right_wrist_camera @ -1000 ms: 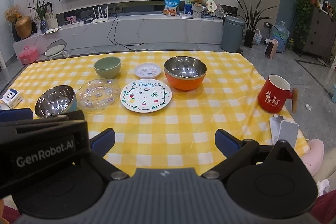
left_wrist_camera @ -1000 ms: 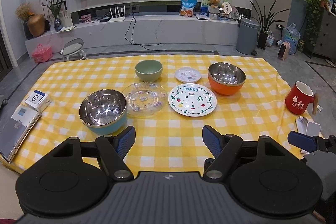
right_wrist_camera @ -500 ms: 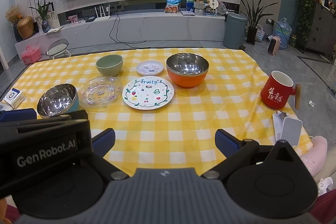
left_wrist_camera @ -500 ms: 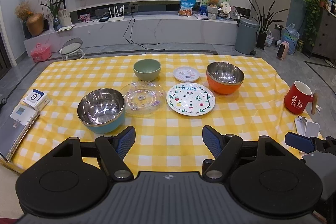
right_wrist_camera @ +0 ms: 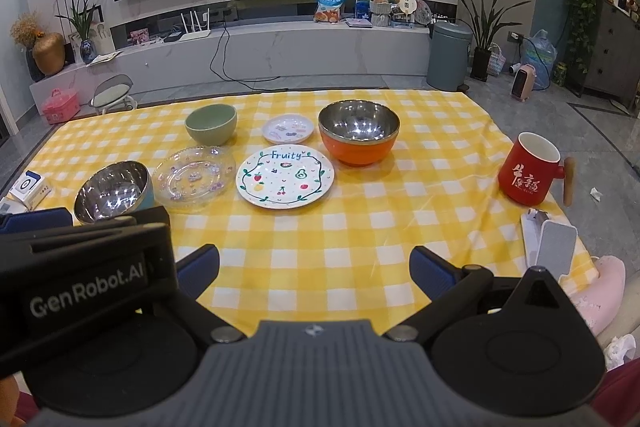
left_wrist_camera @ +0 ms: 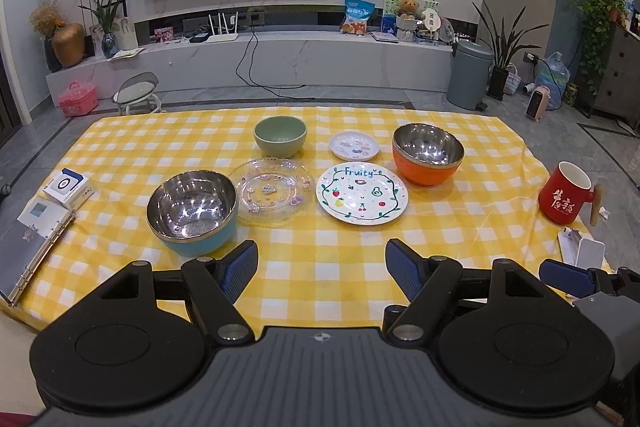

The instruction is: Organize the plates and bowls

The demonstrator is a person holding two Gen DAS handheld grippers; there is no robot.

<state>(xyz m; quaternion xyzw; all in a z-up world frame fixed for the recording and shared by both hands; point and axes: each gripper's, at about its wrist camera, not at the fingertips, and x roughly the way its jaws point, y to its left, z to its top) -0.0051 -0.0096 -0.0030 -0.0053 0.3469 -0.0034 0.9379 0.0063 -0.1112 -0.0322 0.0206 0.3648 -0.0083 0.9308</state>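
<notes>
— Are the grippers holding something?
— No. The left gripper (left_wrist_camera: 322,265) and the right gripper (right_wrist_camera: 314,267) are wide open, empty — the "Fruity" plate (left_wrist_camera: 362,193) lies between the glass plate (left_wrist_camera: 274,191) and the orange bowl (left_wrist_camera: 428,154).

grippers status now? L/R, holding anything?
Left gripper: open, nothing between its fingers, over the checked tablecloth.
Right gripper: open, nothing held.
</notes>
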